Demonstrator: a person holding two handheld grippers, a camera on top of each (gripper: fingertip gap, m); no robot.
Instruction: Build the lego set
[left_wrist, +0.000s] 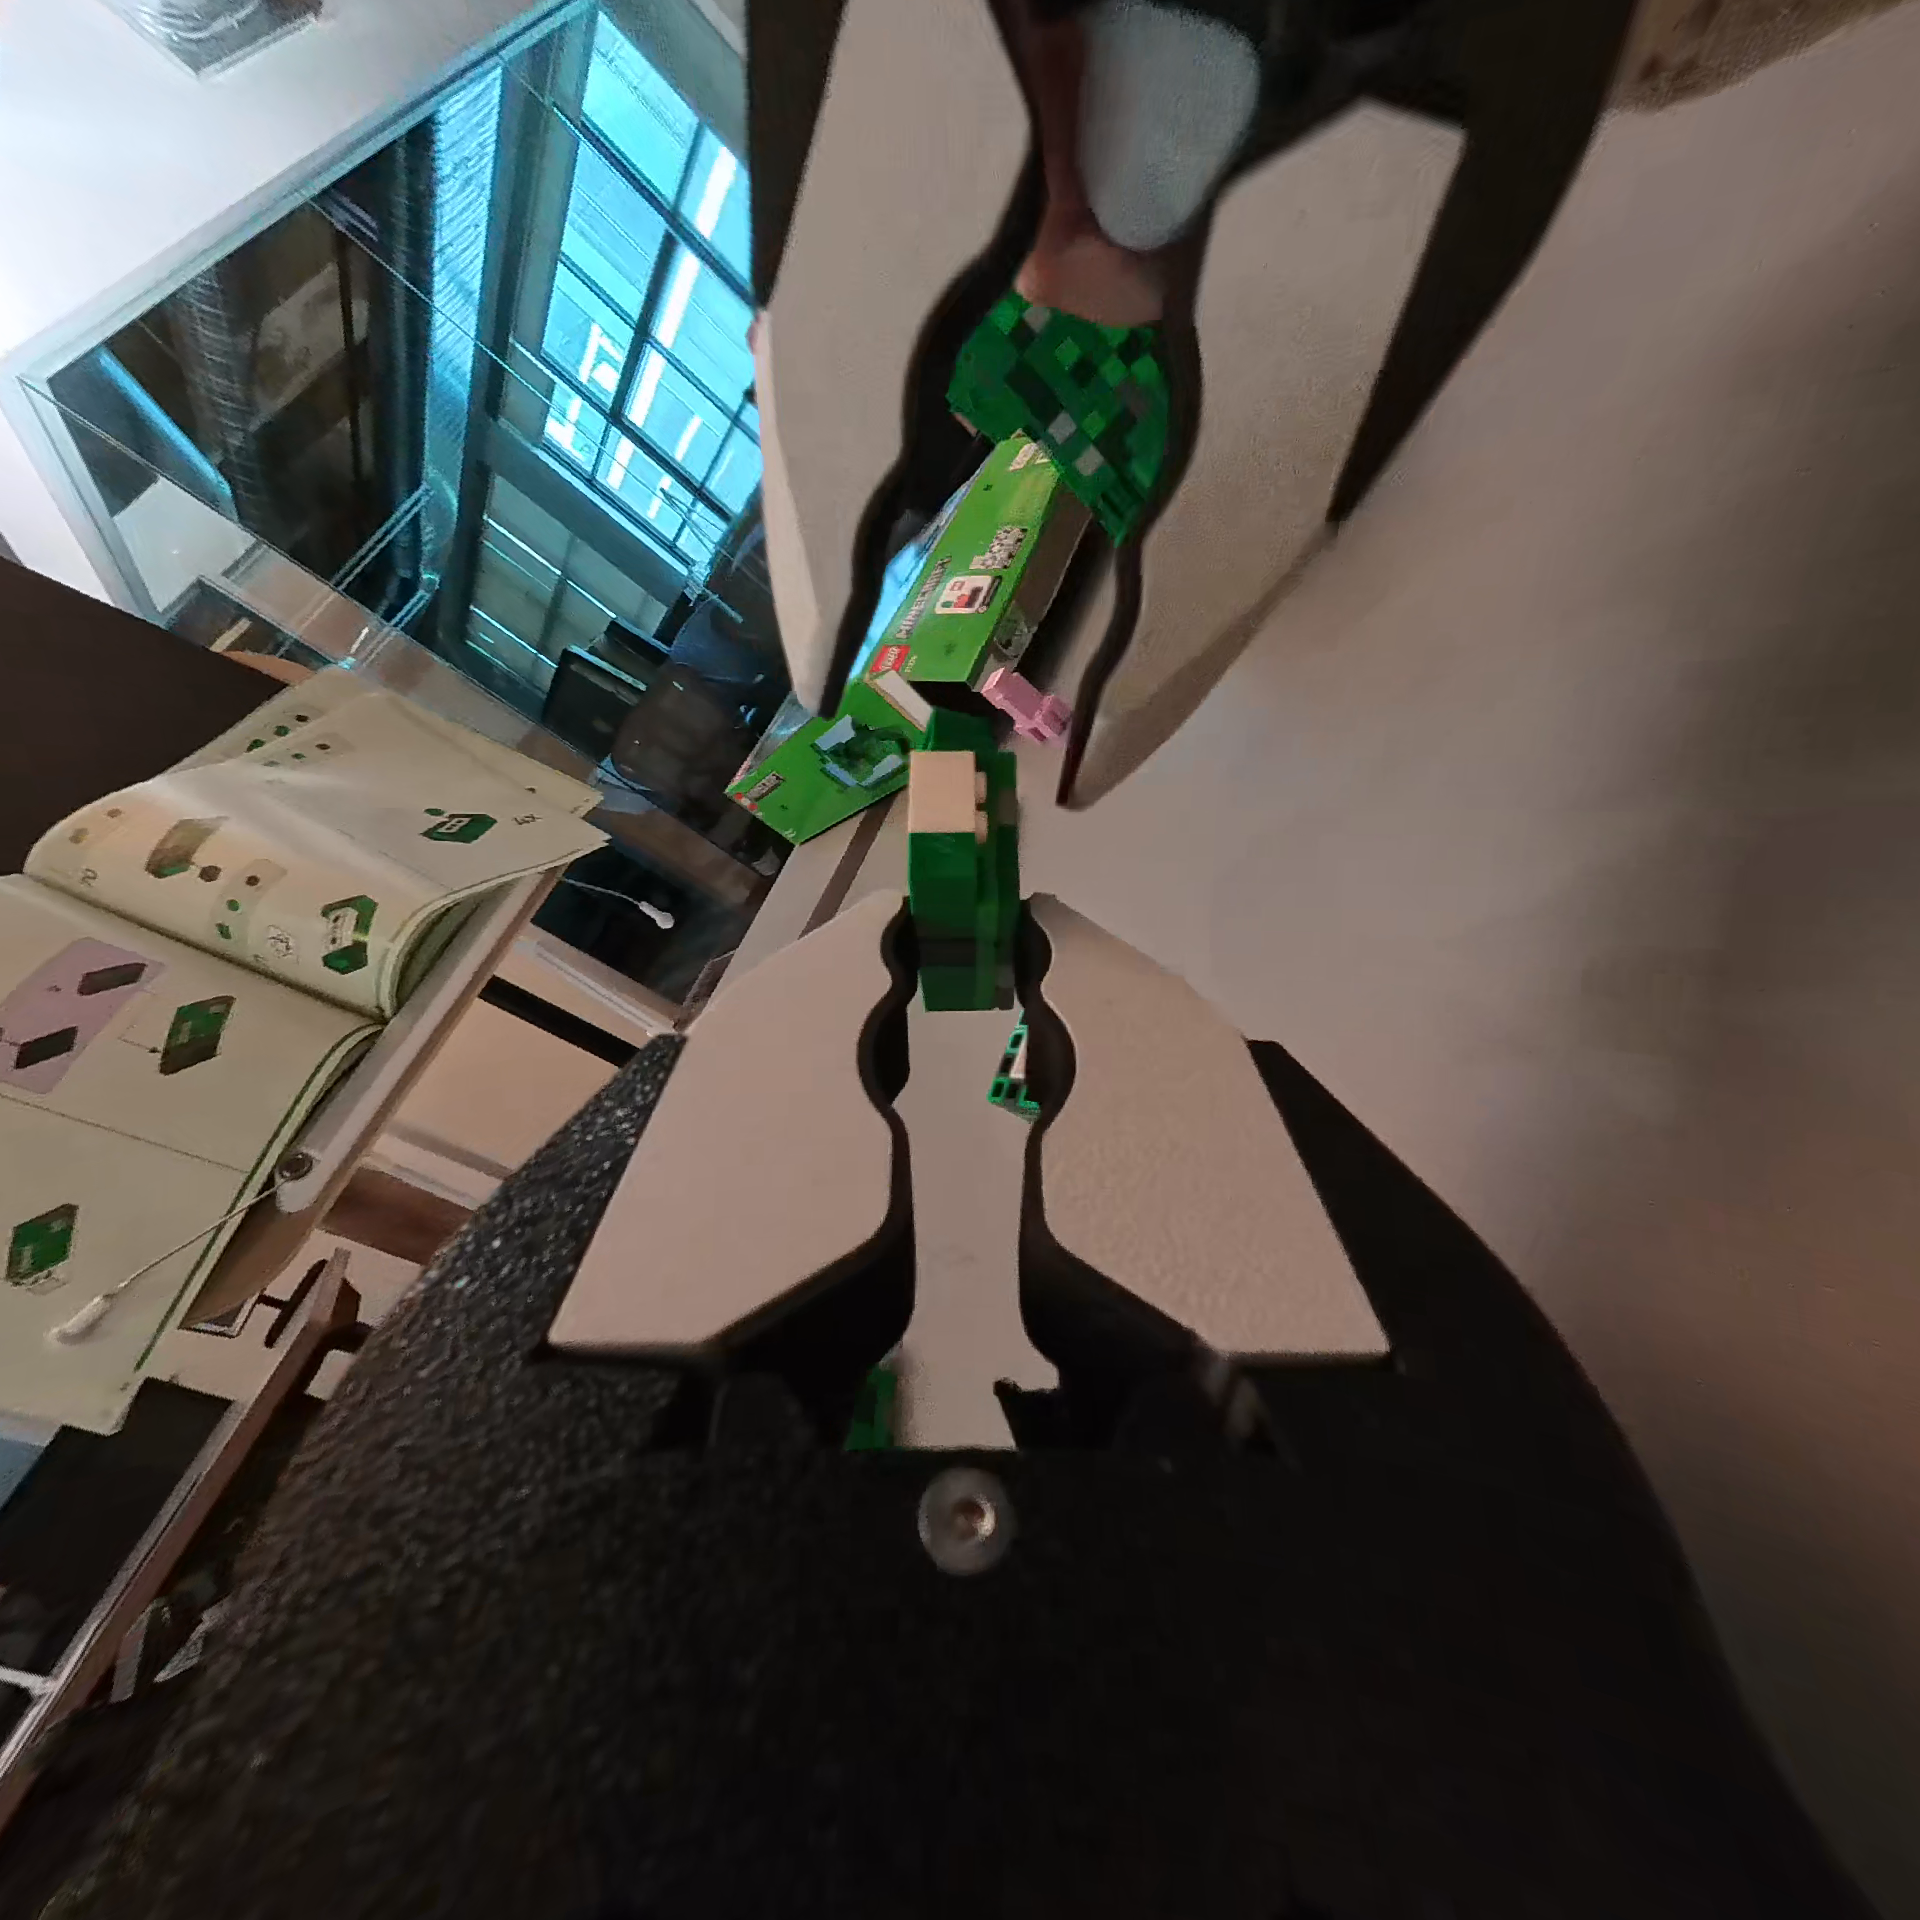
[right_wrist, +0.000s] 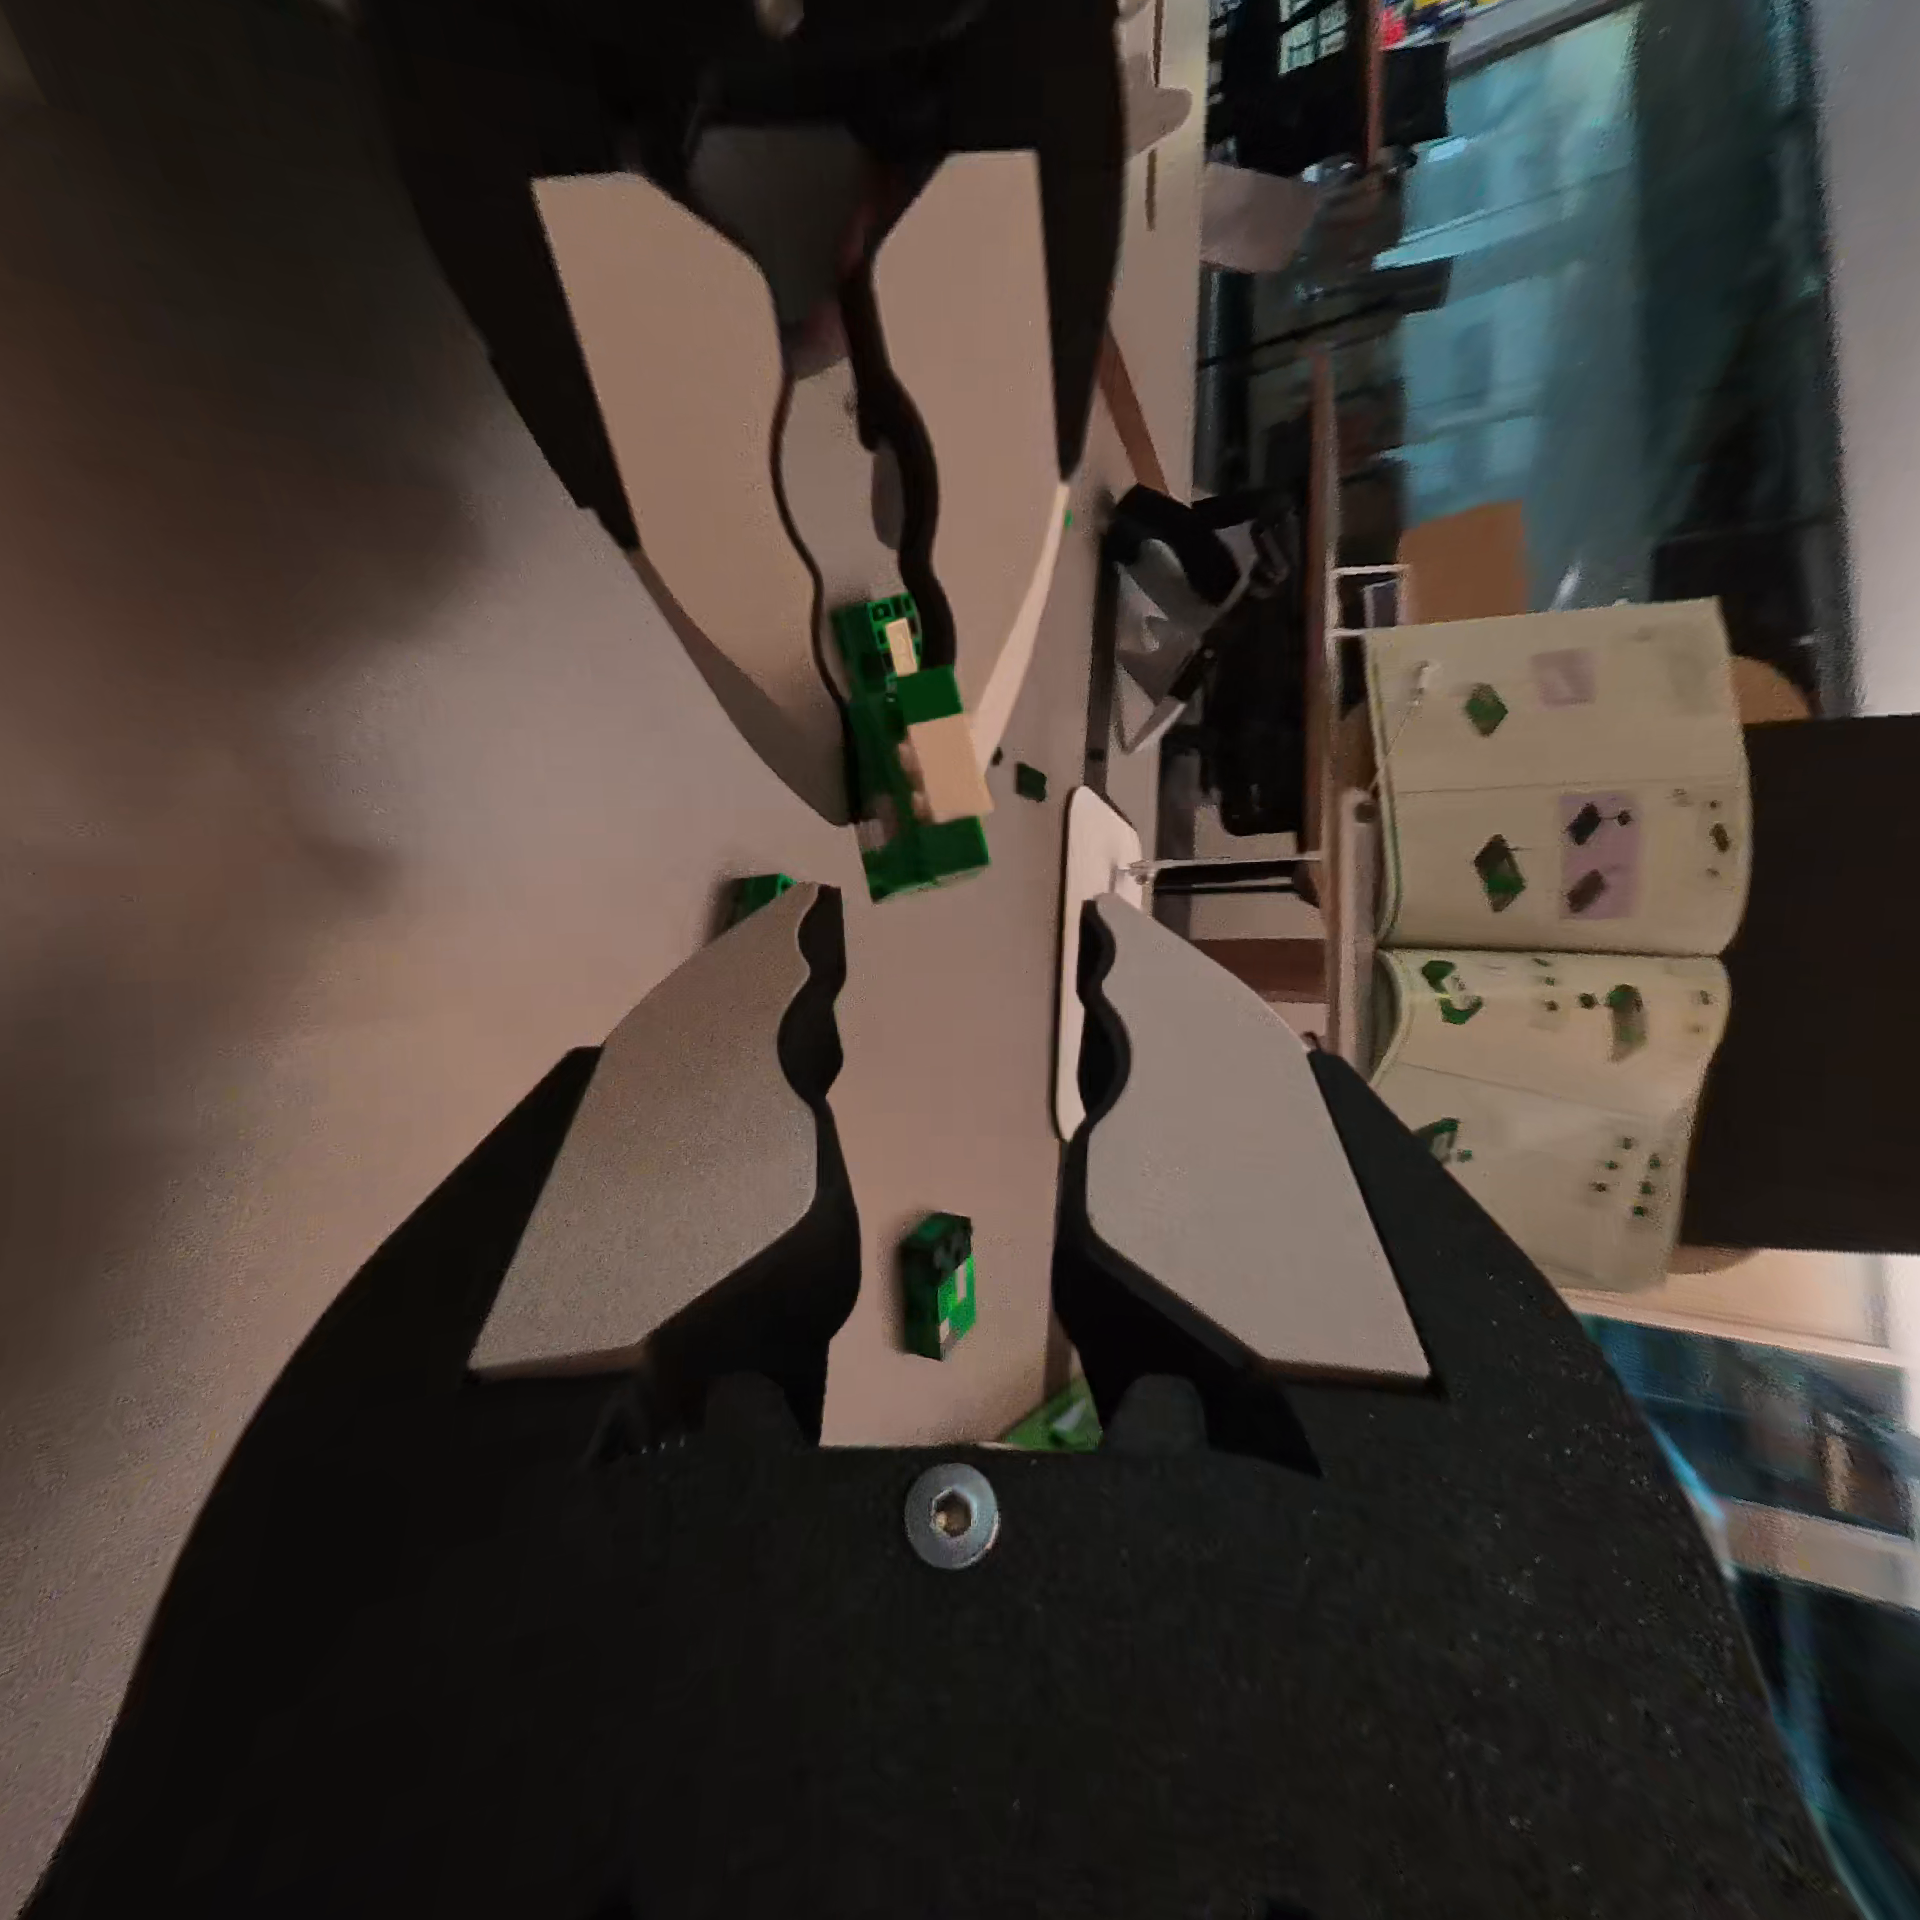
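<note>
My left gripper (left_wrist: 966, 914) is shut on a green Lego assembly (left_wrist: 961, 894) with a tan brick on its side and holds it above the white table (left_wrist: 1558, 935). My right gripper (right_wrist: 956, 914) is open and empty, facing the left gripper (right_wrist: 914, 774) tip to tip, just short of the assembly (right_wrist: 920, 790). A green pixel-patterned block (right_wrist: 940, 1299) lies on the table between my right gripper's jaws, apart from both. It also shows in the left wrist view (left_wrist: 1060, 405), behind the right gripper (left_wrist: 951, 753).
An open instruction booklet (left_wrist: 208, 935) stands on a holder at the table's edge, also in the right wrist view (right_wrist: 1538, 935). The green set box (left_wrist: 966, 582) and a pink piece (left_wrist: 1029, 707) lie on the table. Another green piece (right_wrist: 753, 899) sits by my right fingertip.
</note>
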